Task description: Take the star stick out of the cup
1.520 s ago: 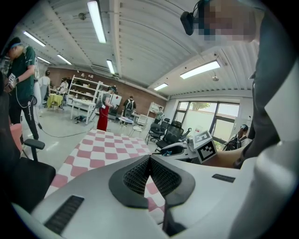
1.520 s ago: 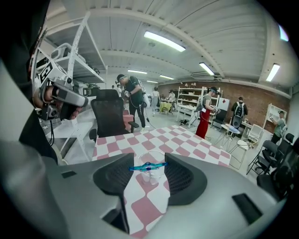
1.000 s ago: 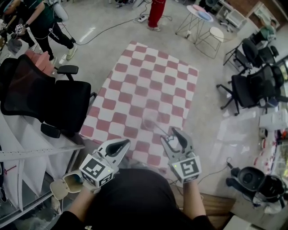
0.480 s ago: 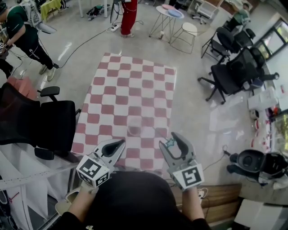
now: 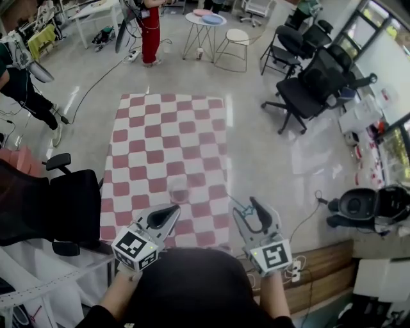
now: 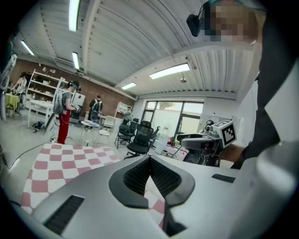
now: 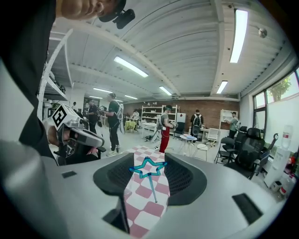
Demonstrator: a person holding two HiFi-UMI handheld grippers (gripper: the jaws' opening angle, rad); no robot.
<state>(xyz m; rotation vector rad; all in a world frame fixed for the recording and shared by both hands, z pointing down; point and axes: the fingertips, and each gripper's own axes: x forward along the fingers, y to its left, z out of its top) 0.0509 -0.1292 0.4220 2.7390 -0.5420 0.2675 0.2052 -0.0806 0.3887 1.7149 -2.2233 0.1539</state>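
The teal star stick [image 7: 149, 171] is in my right gripper [image 7: 148, 173], its star spanning the gap between the two pads, its thin stem pointing down toward me. In the head view the right gripper [image 5: 247, 205] holds the star stick [image 5: 241, 207] in the air, to the right of a clear cup [image 5: 179, 192] that stands on the red-and-white checkered mat [image 5: 160, 141]. My left gripper [image 5: 173, 210] hovers just below and left of the cup, jaws together with nothing in them; in its own view the pads [image 6: 140, 175] meet at the tips.
A black office chair [image 5: 54, 205] stands left of the mat; more black chairs [image 5: 307, 90] are at the right. Round tables [image 5: 211, 19] and people stand at the far end. A wooden platform edge [image 5: 320, 269] and a black device [image 5: 359, 205] lie to my right.
The head view has swung, so the mat now sits further left. The right gripper with the star stick has drawn away from the cup. Both grippers' jaws look unchanged.
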